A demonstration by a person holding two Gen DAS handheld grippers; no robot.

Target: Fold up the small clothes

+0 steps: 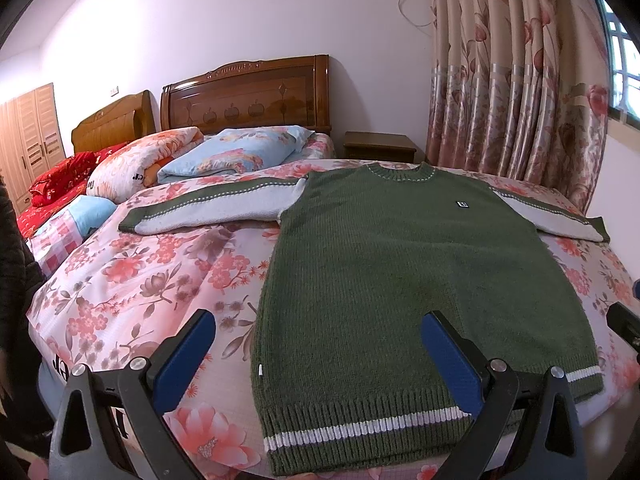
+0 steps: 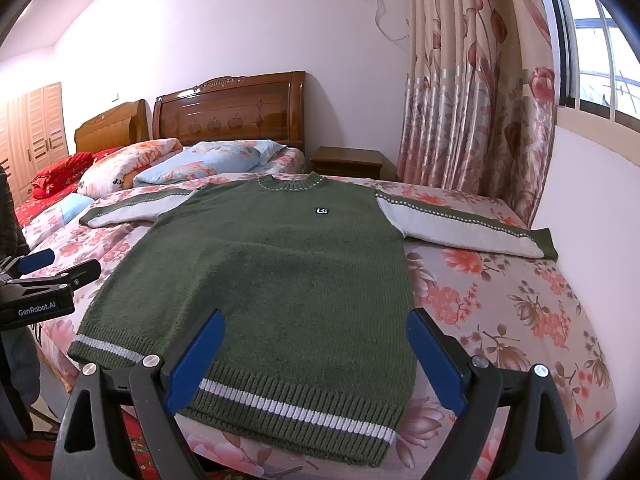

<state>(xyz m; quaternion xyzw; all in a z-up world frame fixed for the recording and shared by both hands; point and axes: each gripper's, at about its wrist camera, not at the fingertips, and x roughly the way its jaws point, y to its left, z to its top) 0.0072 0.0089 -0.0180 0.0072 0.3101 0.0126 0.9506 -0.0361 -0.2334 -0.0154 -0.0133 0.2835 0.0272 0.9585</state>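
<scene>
- Left wrist view: our left gripper has its blue fingers spread wide and holds nothing.
- The green sweater lies flat, front up, on the floral bedspread, straight ahead of this gripper and a little to its right. The striped hem sits just under the right finger; the left finger is over bare bedspread beside the sweater's side edge.
- The left sleeve stretches out far ahead and to the left, well apart from the fingers. The collar is at the far end.
- The risk we see here: closing from this spot could pinch bedspread along with knit, since one finger is off the garment, and a lift would then drag the cover and skew the sweater.
- Right wrist view: our right gripper is also wide open and empty, hovering over the hem near the sweater's lower right corner, both fingers above the knit.
- The right sleeve lies ahead and to the right, spread on the bedspread; the left gripper shows at the far left, beside the other side of the hem.
- Here we judge that a shallow bite on the thick ribbed hem could slip, or catch only the top layer, so the fold would come out uneven. Uneven lifts between the two grippers would twist the body.
</scene>
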